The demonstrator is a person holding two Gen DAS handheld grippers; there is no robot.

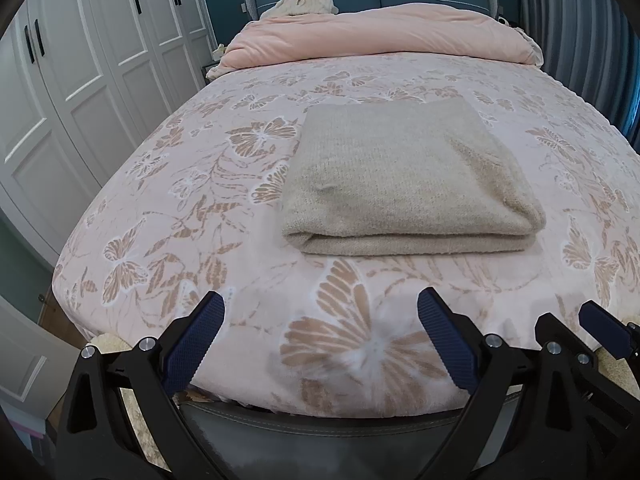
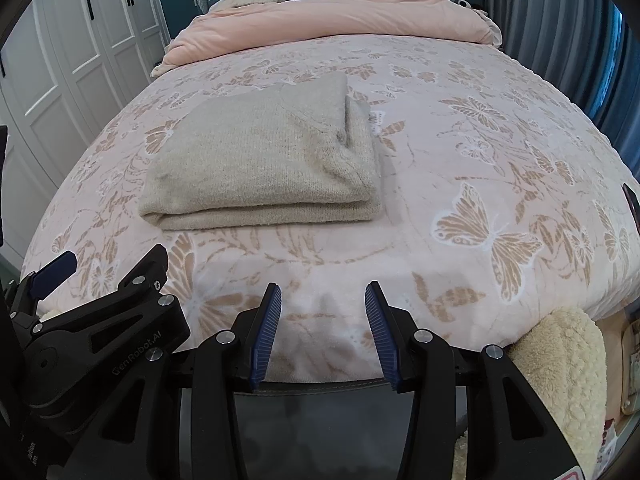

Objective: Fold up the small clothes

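Note:
A beige knitted sweater (image 1: 404,176) (image 2: 264,160) lies folded into a neat rectangle in the middle of the bed, with its folded edge towards me. My left gripper (image 1: 320,320) hangs over the foot of the bed, short of the sweater, jaws wide apart with nothing between them. My right gripper (image 2: 322,304) is just to its right, also short of the sweater, its blue pads apart and empty. Each gripper shows at the edge of the other's view, the right gripper (image 1: 600,328) at lower right and the left gripper (image 2: 56,272) at lower left.
The bed carries a pink butterfly-patterned cover (image 1: 200,200) and a rolled pink duvet (image 1: 380,36) at the blue headboard. White wardrobe doors (image 1: 80,80) stand along the left, a curtain (image 1: 580,40) on the right. A cream fleece item (image 2: 560,360) hangs by the bed's near right corner.

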